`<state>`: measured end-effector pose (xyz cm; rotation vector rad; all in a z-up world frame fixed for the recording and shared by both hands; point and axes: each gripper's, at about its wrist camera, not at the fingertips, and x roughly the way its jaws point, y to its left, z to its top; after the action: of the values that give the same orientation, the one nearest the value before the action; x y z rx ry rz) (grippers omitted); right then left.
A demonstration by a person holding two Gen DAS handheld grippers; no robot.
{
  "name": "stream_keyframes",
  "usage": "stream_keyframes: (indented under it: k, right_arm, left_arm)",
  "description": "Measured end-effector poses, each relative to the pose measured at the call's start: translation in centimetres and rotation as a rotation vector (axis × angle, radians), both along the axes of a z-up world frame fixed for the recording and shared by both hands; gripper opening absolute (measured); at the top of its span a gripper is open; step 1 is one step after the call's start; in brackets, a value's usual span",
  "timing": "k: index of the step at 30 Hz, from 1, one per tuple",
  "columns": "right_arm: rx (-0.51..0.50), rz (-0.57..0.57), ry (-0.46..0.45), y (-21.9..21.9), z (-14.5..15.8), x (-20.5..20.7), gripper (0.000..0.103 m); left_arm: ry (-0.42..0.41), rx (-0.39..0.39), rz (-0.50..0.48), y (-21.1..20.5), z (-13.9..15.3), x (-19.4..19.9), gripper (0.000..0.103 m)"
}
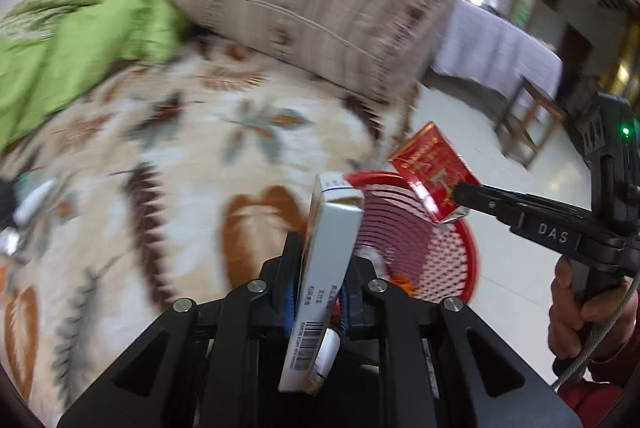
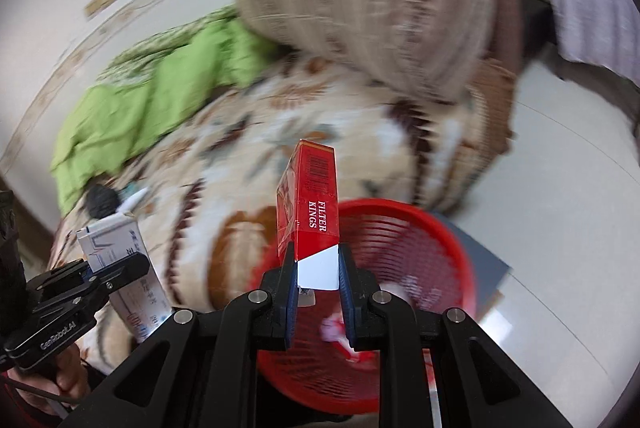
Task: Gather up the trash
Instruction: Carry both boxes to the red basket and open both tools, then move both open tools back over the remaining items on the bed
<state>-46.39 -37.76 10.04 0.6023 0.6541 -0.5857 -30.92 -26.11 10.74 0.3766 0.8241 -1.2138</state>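
My left gripper (image 1: 320,260) is shut on a tall white and grey medicine box (image 1: 332,224), held upright over the edge of the bed. My right gripper (image 2: 318,262) is shut on a red cigarette pack (image 2: 312,196) marked "FILTER KINGS". A red slatted plastic basket (image 2: 424,248) stands on the floor just beyond and below the pack, with some scraps inside. In the left wrist view the right gripper (image 1: 460,194) holds the red pack (image 1: 430,168) above the basket (image 1: 424,260). In the right wrist view the left gripper (image 2: 116,268) and its box (image 2: 120,240) are at lower left.
A bed with a floral sheet (image 1: 180,156), a green blanket (image 1: 80,48) and a brown patterned pillow (image 1: 312,0) fills the left. A black object and a small white item (image 2: 116,198) lie on the sheet. A cloth-covered table (image 1: 500,48) and a wooden stool (image 1: 528,120) stand on the pale tiled floor.
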Motion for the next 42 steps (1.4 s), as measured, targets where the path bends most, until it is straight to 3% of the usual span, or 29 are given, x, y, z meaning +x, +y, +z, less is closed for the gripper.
stream_keyframes:
  k: [2,5,14,16,18,20,25,28,32,42]
  right_arm:
    - [0.015,-0.023,0.014,-0.8,-0.5,-1.0,0.019]
    - [0.021,-0.064,0.044,-1.6,-1.5,-2.0,0.022]
    - [0.071,-0.076,0.051,-3.0,-2.8,-2.2,0.026]
    - [0.058,-0.061,0.048,-2.6,-2.6,-1.9,0.026]
    - [0.046,-0.045,0.045,-2.2,-2.2,-1.3,0.026]
    - [0.042,-0.025,0.045,-1.8,-1.8,-0.5,0.027]
    - [-0.035,0.047,0.046,0.2,0.1,2.3,0.033]
    - [-0.107,0.08,0.043,1.7,1.6,4.0,0.04]
    - [-0.144,0.136,0.022,3.5,3.0,6.3,0.04]
    - [-0.176,0.348,0.004,10.0,4.2,11.2,0.04]
  left_arm:
    - [0.063,0.019,-0.042,-2.0,-0.9,-0.7,0.015]
    - [0.093,0.037,-0.071,-4.1,-1.7,-1.8,0.016]
    - [0.134,0.004,0.036,-2.3,-1.0,0.6,0.031]
    - [0.129,-0.015,0.065,-1.0,-0.3,1.4,0.035]
    - [0.102,-0.029,0.097,0.0,0.2,2.2,0.051]
    - [0.068,-0.049,0.148,1.9,0.7,3.1,0.055]
    - [0.062,-0.093,0.302,6.8,1.7,6.7,0.056]
    - [0.031,-0.105,0.416,10.0,2.4,8.6,0.057]
    - [-0.041,-0.101,0.535,13.8,2.7,9.9,0.062]
    - [-0.067,-0.042,0.698,20.0,0.4,12.2,0.063]
